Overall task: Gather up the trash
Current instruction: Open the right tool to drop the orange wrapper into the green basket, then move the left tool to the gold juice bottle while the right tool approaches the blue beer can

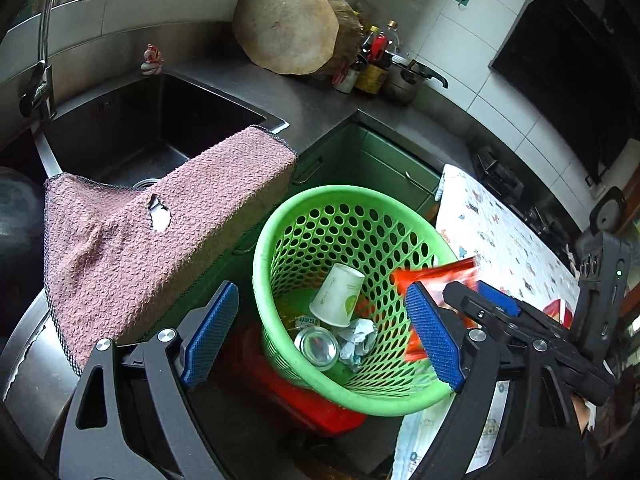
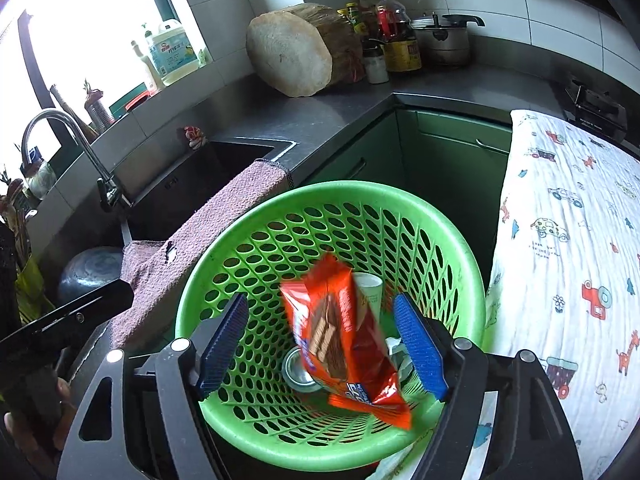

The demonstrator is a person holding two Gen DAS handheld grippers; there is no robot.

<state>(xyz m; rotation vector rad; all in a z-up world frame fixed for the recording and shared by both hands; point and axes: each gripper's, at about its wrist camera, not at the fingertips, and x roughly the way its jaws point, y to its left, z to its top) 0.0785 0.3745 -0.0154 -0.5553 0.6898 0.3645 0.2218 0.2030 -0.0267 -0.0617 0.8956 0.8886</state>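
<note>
- Wrapper first: the orange snack wrapper [image 2: 344, 344] sits low in the centre of the right wrist view, between the spread jaws of the right gripper [image 2: 320, 344] with neither pad touching it, so it is released over the mouth of the green perforated basket [image 2: 460, 240].
- Left gripper [image 1: 320, 336] has its jaws spread too, with nothing between them, pointing at the same basket from the lower part of its frame.
- Basket contents already inside: a paper cup [image 1: 338, 294], a metal can [image 1: 318, 346] and a crumpled paper ball [image 1: 358, 340] at the bottom.
- Risk, as I judge it: the wrapper is light and tilted, and its lower end lies close to the near rim, so it could catch there or slide outside instead of settling in.
- Risk two: the two grippers crowd one opening at lower right of the left wrist view; a careless pull-back could knock the basket.
- Around: a pink dishcloth [image 1: 160, 240] draped off the sink [image 1: 132, 132] edge touches the basket's left side, a printed cloth [image 2: 568, 260] hangs at right, and a round chopping block [image 1: 286, 24] leans at the back of the table [image 1: 304, 100].
</note>
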